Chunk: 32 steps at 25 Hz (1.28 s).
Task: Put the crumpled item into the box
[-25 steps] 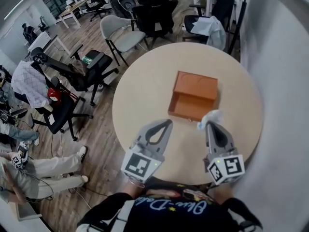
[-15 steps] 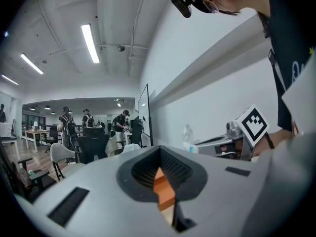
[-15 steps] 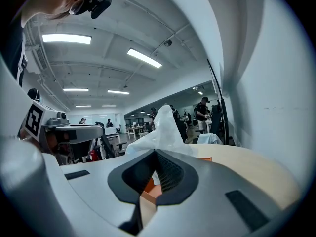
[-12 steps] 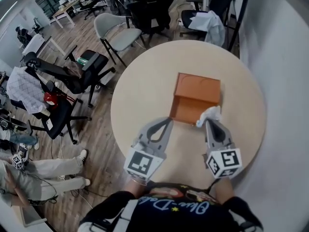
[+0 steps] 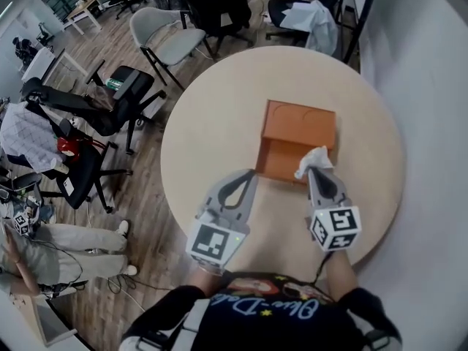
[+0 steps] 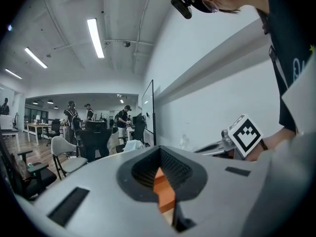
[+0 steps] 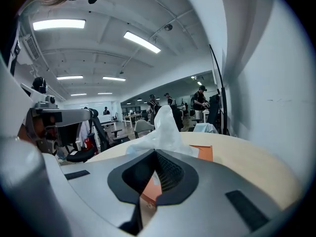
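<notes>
An orange box (image 5: 298, 129) lies on the round table (image 5: 212, 130), its open part facing me. My right gripper (image 5: 316, 170) is shut on a white crumpled tissue (image 5: 311, 158), which hangs over the box's near right corner. In the right gripper view the tissue (image 7: 165, 128) sticks up beyond the jaws, with the box (image 7: 203, 152) behind it. My left gripper (image 5: 250, 175) is shut with nothing in it, its tip just left of the box's near edge. Through its jaw opening in the left gripper view I see a strip of the box (image 6: 163, 190).
The table stands close to a white wall (image 5: 431, 86) on the right. Office chairs (image 5: 172, 42) crowd the wooden floor at the back and left. A seated person's legs (image 5: 66, 243) are at the lower left.
Both grippers have moved forward to the box. The tissue, earlier short of the box's near edge, now hangs over its near right corner.
</notes>
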{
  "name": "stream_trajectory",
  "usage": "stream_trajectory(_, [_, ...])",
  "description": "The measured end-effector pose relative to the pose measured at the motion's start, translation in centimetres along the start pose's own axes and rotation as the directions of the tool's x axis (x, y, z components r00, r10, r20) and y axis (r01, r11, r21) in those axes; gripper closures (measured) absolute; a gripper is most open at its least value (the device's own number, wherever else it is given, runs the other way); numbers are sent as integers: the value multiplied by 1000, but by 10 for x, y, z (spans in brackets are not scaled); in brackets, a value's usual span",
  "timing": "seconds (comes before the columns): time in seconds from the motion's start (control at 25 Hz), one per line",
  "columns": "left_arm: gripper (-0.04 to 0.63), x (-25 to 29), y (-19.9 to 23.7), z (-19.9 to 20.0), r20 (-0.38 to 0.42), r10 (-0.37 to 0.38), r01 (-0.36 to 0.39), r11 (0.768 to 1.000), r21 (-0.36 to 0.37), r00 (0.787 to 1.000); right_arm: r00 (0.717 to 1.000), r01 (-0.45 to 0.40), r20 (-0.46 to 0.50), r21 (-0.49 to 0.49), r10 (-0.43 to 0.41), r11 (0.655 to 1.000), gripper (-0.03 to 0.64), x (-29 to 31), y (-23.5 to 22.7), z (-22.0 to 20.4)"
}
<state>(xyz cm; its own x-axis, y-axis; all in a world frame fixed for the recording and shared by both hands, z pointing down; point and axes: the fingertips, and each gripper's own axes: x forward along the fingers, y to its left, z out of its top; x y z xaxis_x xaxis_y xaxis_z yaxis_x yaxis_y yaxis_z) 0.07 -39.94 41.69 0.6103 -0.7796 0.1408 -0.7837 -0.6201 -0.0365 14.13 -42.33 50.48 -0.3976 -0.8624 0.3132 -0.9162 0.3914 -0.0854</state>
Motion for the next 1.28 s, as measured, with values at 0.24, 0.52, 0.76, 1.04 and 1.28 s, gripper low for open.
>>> stream_trajectory(0.24, [603,3,8,-11,-15,4,-5,1000,-15,1000,995,26,-93,-4,-26,1000,617,20,-8,-27])
stream_trajectory(0.52, [603,2,20,-18,-29,22,-22,999,-24,999,979,15,-203,-68,-28,998,617,50,-6,-56])
stream_trajectory(0.76, [603,-4,25,-22,-32,39,-40,999,-27,999,952,-13,-307,-106,-20,994,617,63,4,-78])
stream_trajectory(1.04, [603,-7,28,-22,-36,46,-47,998,-31,998,920,-5,-388,-158,-57,987,617,72,0,-99])
stream_trajectory(1.28, [603,-12,30,-16,-29,49,-50,999,-22,998,915,22,-394,-167,-87,986,614,70,-3,-98])
